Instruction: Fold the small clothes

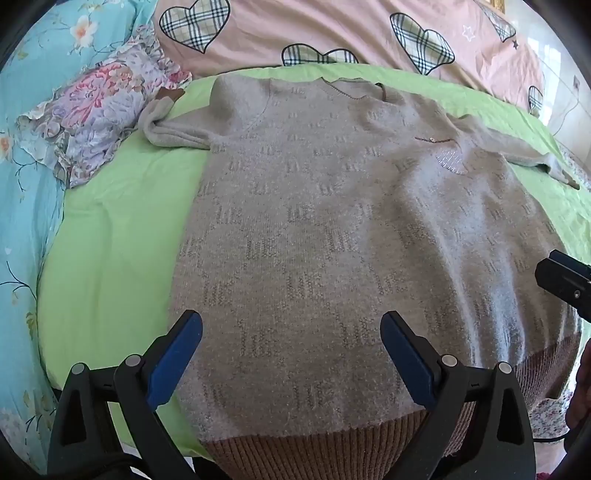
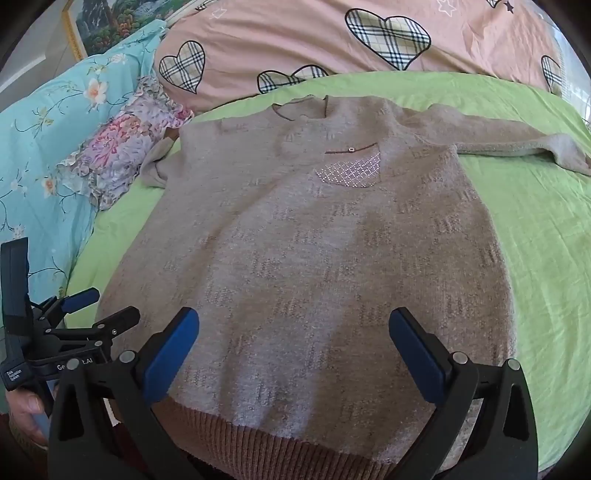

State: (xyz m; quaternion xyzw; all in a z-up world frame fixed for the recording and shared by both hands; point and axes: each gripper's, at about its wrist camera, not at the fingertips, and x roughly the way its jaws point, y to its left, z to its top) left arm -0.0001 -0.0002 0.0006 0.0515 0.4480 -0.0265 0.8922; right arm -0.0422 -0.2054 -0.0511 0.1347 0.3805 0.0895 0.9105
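A beige knitted sweater [image 1: 332,229] with a brown ribbed hem lies flat, front up, on a green sheet [image 1: 110,258]; it also shows in the right wrist view [image 2: 314,258]. Its sleeves stretch out to both sides. My left gripper [image 1: 291,325] is open and empty, hovering over the hem's left part. My right gripper [image 2: 293,321] is open and empty over the hem's right part. The left gripper also shows in the right wrist view [image 2: 99,306], open. Part of the right gripper shows at the right edge of the left wrist view [image 1: 565,280].
A pink quilt with plaid hearts [image 1: 332,33] lies behind the sweater. A floral pillow [image 1: 99,118] and a turquoise flowered cover [image 1: 26,221] lie at the left. The green sheet [image 2: 546,258] extends right of the sweater.
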